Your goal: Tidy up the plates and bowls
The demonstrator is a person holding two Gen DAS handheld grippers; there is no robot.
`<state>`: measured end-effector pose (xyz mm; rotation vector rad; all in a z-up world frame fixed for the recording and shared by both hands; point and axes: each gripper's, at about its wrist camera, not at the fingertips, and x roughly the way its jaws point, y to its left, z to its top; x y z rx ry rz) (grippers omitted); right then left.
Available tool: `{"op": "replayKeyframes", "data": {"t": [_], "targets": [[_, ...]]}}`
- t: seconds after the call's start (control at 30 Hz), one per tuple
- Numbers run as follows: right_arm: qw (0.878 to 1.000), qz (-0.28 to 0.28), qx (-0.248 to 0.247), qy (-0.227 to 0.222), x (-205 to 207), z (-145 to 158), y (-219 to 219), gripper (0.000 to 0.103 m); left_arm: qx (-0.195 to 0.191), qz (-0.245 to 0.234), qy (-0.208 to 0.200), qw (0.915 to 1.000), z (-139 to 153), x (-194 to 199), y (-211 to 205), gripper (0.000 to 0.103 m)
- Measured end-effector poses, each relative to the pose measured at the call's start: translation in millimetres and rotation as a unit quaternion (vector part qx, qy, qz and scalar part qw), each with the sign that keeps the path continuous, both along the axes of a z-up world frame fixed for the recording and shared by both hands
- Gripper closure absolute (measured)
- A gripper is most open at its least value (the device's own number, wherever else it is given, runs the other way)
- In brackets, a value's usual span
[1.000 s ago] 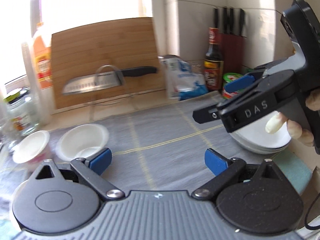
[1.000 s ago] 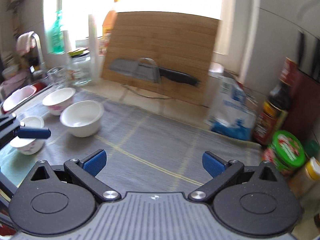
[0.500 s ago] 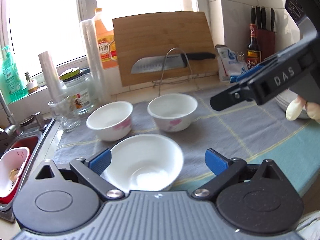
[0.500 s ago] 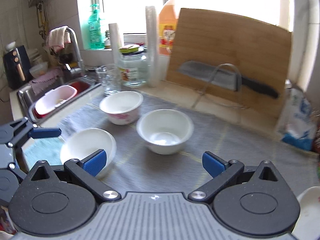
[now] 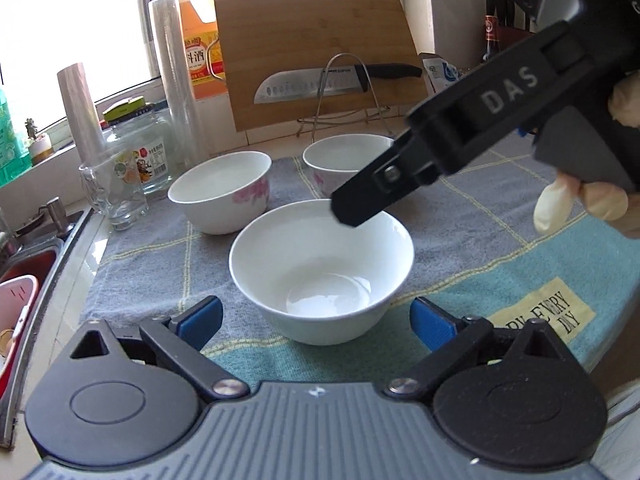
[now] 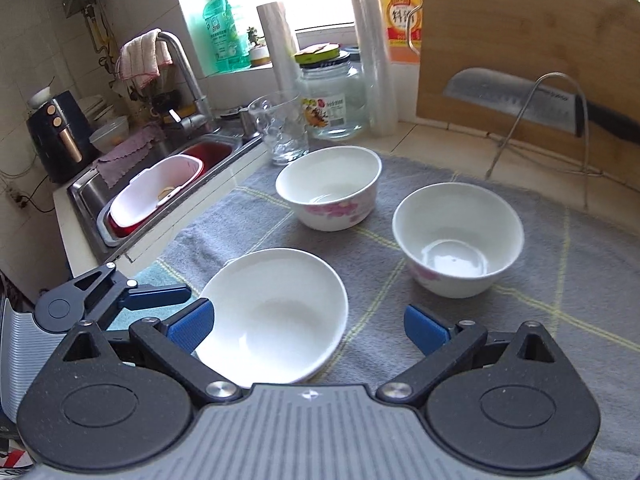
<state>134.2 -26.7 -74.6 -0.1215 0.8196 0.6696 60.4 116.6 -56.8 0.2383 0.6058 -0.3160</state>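
Three white bowls stand on a grey and teal cloth [image 5: 500, 248]. The nearest plain bowl [image 5: 320, 264] sits just ahead of my open left gripper [image 5: 316, 320]. Two bowls with pink flowers stand behind it, one at the left [image 5: 220, 190] and one at the right [image 5: 344, 156]. In the right wrist view my open right gripper [image 6: 306, 326] hovers over the plain bowl [image 6: 272, 312], with the flowered bowls beyond it, one at the left [image 6: 328, 188] and one at the right [image 6: 458, 236]. The right gripper's finger [image 5: 440, 160] reaches over the plain bowl from the right.
A glass mug [image 5: 110, 190], a jar [image 5: 140, 148], plastic-wrap rolls [image 5: 172, 76] and an orange bottle [image 5: 200, 52] line the back. A cutting board [image 5: 320, 52] and a knife on a wire stand [image 5: 340, 80] stand behind. The sink [image 6: 160, 184] with a pink basin is at the left.
Both grippers have swung left from the plate stack side toward the three bowls and come closer. Both stay open.
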Motion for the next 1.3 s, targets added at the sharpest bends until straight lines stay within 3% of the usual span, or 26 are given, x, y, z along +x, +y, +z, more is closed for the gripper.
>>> {"op": "replayKeyframes", "data": {"t": [0.1,0.23,0.4,0.53,1.3], "targets": [[1.0,0.017,-0.006,0.004,4.8,-5.1,8.1,0.003,-0.003,-0.011,-0.002,0.9999,-1.1,1.9,-1.7,0.004],[0.999,0.026,-0.014,0.019,15.7,-15.3,18.2,0.015,-0.001,-0.016,-0.001,0.9999,-4.4,6.9,-1.3,0.006],[0.999,0.032,-0.008,0.035,25.1,-21.7,20.8,0.021,-0.008,-0.016,-0.003,0.9998,-3.8,8.8,-0.1,0.007],[0.998,0.038,0.0,0.048,29.0,-23.3,20.6,0.027,-0.011,-0.02,0.006,0.9997,-5.3,10.2,0.4,0.015],[0.996,0.009,0.044,0.074,22.2,-5.6,-11.9,0.03,-0.014,-0.055,0.017,0.9982,12.5,11.6,-8.6,0.016]]}}
